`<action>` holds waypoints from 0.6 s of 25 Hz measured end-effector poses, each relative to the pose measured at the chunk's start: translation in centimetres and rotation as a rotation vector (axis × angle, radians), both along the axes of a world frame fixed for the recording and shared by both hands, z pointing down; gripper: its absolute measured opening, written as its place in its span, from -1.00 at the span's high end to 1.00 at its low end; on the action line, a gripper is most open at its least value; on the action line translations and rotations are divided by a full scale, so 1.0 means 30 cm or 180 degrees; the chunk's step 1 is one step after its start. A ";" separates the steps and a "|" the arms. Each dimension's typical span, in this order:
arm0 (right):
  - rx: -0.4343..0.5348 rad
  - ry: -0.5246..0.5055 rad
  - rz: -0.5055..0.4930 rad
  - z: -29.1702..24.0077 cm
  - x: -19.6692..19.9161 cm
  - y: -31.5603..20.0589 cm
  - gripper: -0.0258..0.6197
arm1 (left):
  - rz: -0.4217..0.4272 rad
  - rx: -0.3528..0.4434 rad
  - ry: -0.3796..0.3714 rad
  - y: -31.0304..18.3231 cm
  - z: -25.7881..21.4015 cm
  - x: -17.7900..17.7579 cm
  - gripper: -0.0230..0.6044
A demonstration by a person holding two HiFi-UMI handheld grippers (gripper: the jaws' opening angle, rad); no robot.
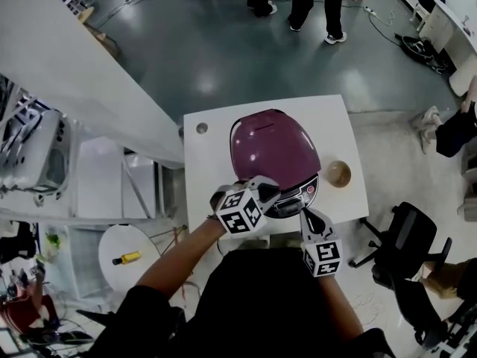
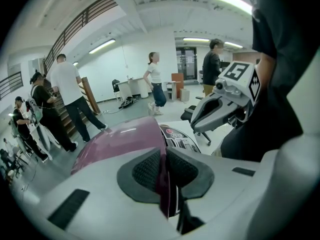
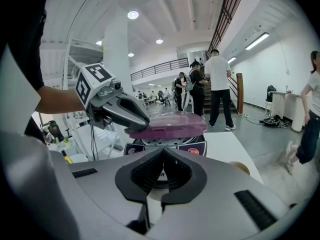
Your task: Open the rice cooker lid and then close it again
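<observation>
The left gripper [image 1: 270, 191] pinches the front lip of the lid [image 1: 274, 149], base [image 3: 195, 148] just below; the right gripper [image 1: 307, 216], closed and empty, sits alongside

We worked in a big open lab hall — glossy grey floor [image 1: 223, 58], strip lights [image 2: 102, 46] on a high white ceiling [image 3: 170, 14], a railed mezzanine [image 3: 160, 68] and staircase [image 3: 225, 19], white worktables [image 1: 212, 177], a black office chair [image 1: 406, 230], loose cables [image 1: 384, 17] — with several people [image 2: 67, 91] standing about in groups.
</observation>
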State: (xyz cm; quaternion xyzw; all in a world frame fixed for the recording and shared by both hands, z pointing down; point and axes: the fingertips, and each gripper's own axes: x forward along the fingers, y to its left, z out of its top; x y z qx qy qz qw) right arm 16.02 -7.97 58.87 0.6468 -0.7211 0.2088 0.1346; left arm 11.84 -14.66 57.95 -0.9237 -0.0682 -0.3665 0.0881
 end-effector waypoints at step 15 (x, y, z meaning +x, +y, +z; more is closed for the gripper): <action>-0.0032 -0.0003 0.0066 0.004 0.024 -0.020 0.92 | 0.0078 -0.0095 -0.0167 0.019 0.084 -0.002 0.82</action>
